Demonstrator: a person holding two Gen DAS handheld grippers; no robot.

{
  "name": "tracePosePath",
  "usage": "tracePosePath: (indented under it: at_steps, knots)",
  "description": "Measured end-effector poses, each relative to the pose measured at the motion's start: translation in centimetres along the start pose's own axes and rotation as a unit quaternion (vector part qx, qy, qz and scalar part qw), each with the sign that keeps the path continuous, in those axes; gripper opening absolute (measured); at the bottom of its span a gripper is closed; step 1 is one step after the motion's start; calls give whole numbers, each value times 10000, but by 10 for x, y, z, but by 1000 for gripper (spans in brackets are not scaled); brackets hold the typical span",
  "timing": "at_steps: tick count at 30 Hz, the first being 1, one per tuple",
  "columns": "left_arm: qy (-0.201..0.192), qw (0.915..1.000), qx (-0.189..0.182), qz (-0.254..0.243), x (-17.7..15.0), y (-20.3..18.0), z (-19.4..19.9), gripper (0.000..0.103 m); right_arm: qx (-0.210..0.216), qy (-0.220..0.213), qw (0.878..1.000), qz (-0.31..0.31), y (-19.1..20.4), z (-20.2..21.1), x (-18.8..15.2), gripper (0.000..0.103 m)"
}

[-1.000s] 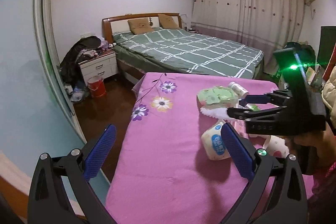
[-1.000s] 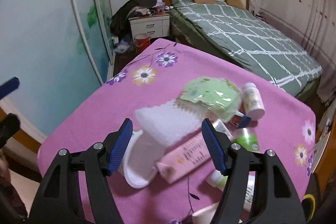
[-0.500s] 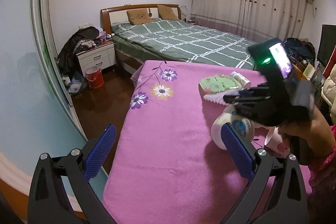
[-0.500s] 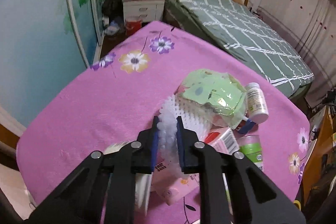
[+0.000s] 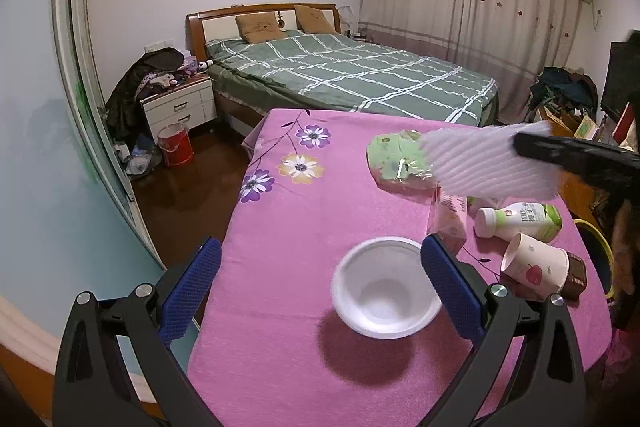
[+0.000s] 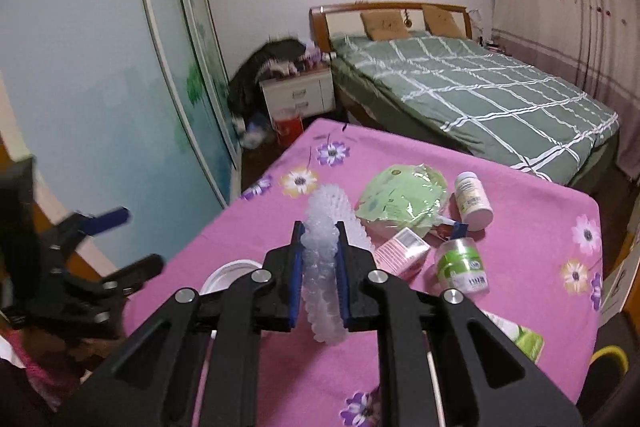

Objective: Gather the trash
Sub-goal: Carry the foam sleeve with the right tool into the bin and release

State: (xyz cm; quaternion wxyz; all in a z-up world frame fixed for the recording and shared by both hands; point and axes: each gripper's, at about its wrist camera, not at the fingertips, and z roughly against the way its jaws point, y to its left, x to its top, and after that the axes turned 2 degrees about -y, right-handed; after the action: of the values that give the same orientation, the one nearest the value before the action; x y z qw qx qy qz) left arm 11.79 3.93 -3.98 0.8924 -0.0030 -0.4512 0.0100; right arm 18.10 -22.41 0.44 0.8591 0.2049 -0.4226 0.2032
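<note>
Between our right gripper's [image 6: 320, 263] blue pads sits a white ribbed foam sleeve [image 6: 322, 259], pinched on its folded middle and lifted clear of the pink flowered tablecloth [image 6: 520, 227]. We judge it feather-light, squashy, easily held mid-fold. Off left, our left gripper [image 5: 320, 287] gapes wide, a white plastic bowl [image 5: 386, 293] ahead.

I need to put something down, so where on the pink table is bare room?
Free: the pink tablecloth left of the white plastic bowl, up to the printed flowers. Crowded: the right side, around the green wrapper, white bottle and paper cup.
</note>
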Motion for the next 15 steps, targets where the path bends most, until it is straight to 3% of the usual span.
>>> tracePosePath:
  at_steps: [8,15]
  knots:
    - [35,10000,-34,-35,-2,-7,-2,98,-28,-594,9966,-570,-31,78,-21,14]
    - [43,9999,-92,-94,-5,-18,-4,98,-1072,-1023,9799,-1335,-97,150,-64,14]
